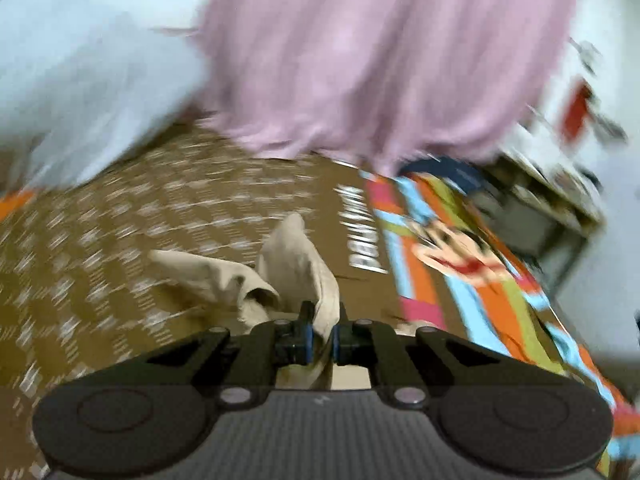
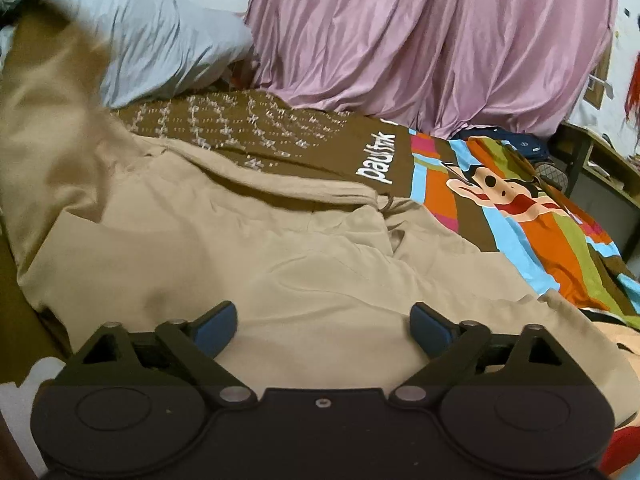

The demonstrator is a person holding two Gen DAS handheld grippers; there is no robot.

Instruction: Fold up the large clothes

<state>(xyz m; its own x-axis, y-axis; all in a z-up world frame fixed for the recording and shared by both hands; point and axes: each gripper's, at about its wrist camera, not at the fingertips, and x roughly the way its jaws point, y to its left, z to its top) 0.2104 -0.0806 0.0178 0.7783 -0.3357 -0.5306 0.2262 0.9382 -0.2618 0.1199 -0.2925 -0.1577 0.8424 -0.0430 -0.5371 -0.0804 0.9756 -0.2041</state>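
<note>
Left wrist view, blurry all over. At 9 to 11 o'clock a pale blue pillow (image 1: 92,92) is lying against the wall, and a pink curtain (image 1: 380,56) is hanging across 12 to 1 o'clock, its hem reaching down to the bed. The brown bedsheet (image 1: 120,232) with white dot patterning is filling the middle left; at 3 o'clock it is showing a striped cartoon print (image 1: 460,248) in orange, blue and green. The left gripper (image 1: 323,344) is sitting at 6 o'clock with its jaws closed tight on a fold of the beige garment (image 1: 296,272) — the cloth is bunching up and standing above the fingers, pinched between the blue pads (image 1: 309,344). No earlier view, so only the clamped state is being noted.

Right wrist view, sharper. The pillow (image 2: 168,48) is lying at 10 o'clock, and the curtain (image 2: 440,40) is hanging from 12 to 2 o'clock. The beige garment (image 2: 240,248) is spreading over most of the bed from 9 o'clock to centre — its left edge is blurred and rising toward 10 o'clock, the rest lying flat and creased on the bedsheet (image 2: 304,148). White lettering is showing on the sheet just past centre, with the cartoon print (image 2: 520,208) at 3 o'clock. The right gripper (image 2: 324,326) is hovering at 6 o'clock over the garment, jaws standing wide apart, blue pads (image 2: 214,326) holding nothing.
</note>
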